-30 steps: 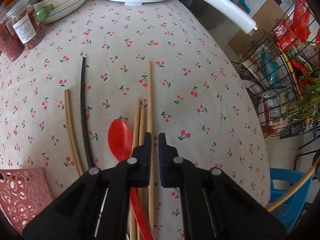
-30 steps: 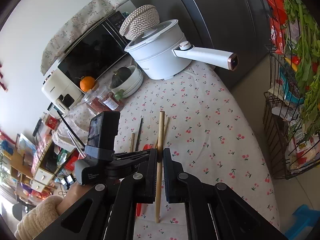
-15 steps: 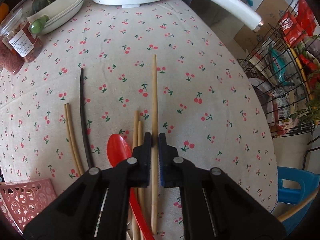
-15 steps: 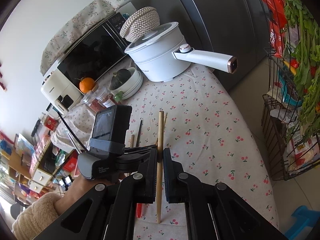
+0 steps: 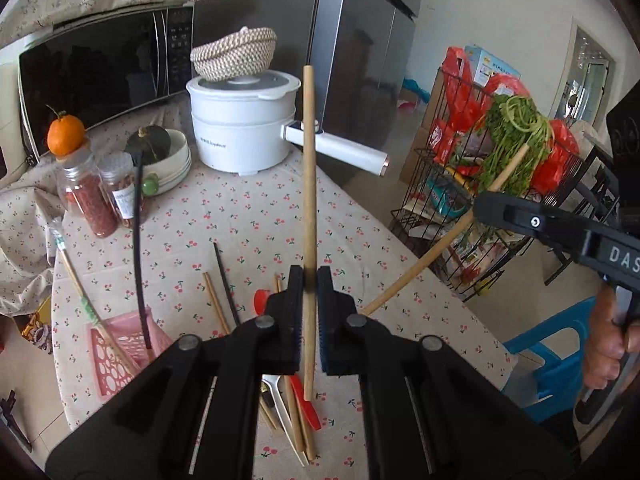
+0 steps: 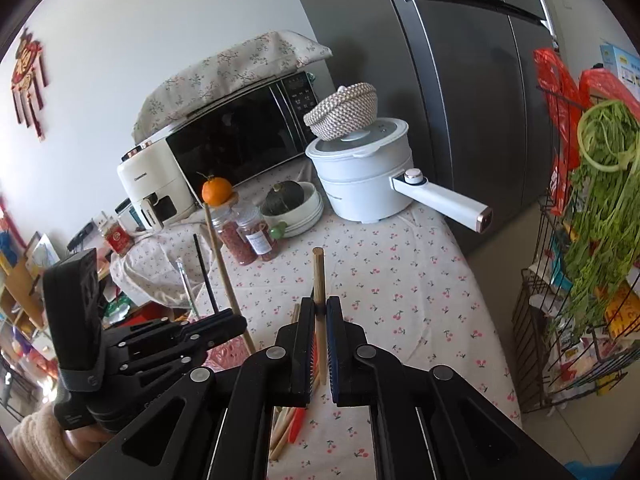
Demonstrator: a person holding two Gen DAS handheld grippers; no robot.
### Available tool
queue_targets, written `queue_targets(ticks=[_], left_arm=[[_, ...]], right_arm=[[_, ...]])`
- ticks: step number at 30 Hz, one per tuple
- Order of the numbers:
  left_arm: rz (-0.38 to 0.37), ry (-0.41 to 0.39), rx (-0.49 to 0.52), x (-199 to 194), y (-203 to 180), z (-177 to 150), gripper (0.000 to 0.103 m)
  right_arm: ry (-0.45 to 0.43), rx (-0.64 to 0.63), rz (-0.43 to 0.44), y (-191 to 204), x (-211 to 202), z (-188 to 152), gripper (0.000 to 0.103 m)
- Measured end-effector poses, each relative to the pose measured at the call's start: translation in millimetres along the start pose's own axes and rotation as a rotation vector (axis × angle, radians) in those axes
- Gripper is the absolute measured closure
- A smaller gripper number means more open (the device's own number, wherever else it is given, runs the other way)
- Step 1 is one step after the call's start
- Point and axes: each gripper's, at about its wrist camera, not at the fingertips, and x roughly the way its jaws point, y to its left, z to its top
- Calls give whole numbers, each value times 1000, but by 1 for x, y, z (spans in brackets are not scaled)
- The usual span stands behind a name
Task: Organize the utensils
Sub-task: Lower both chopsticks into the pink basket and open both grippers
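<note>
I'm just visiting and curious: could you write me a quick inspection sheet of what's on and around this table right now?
Surface: cherry-print tablecloth.
Job's things: loose chopsticks, red spoon, pink basket holding some utensils.
Clutter: white pot, jars, orange, bowl.
Grippers: left gripper shut on a wooden chopstick; right gripper shut on another chopstick.
Cables: nothing seen.
Surroundings: microwave, fridge, wire rack.

The lower ends of the loose chopsticks (image 5: 298, 424) and red spoon (image 5: 306, 402) are hidden behind the left claw (image 5: 308, 280). The pink basket (image 5: 108, 356) is partly covered at lower left of the frame.
</note>
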Motion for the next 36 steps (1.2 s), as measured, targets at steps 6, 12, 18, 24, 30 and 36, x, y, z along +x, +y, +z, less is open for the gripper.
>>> queue_targets(ticks=[6,12,18,24,30,36], left_arm=[[22,-202,-6,-64,14,2,96],[84,-326,-77,-99,54,-3,96],[166,-423,-155,-96,89,-18,96],[216,-425,-196,-66,115,-37,96],[265,-367,-132,-41,115,-45,96],[237,-230,-221,-25,137,-44,87]], right_arm=[[-39,-32,35,28,-18,6,97],[-52,-51,89,51,-25,6,97],[-60,-46,126,68,-19,8,97],[-86,-34,151,86,-7,11,97],[-116,-25,175,100,6,15,97],[-120,-12,195,110,23,18,97]])
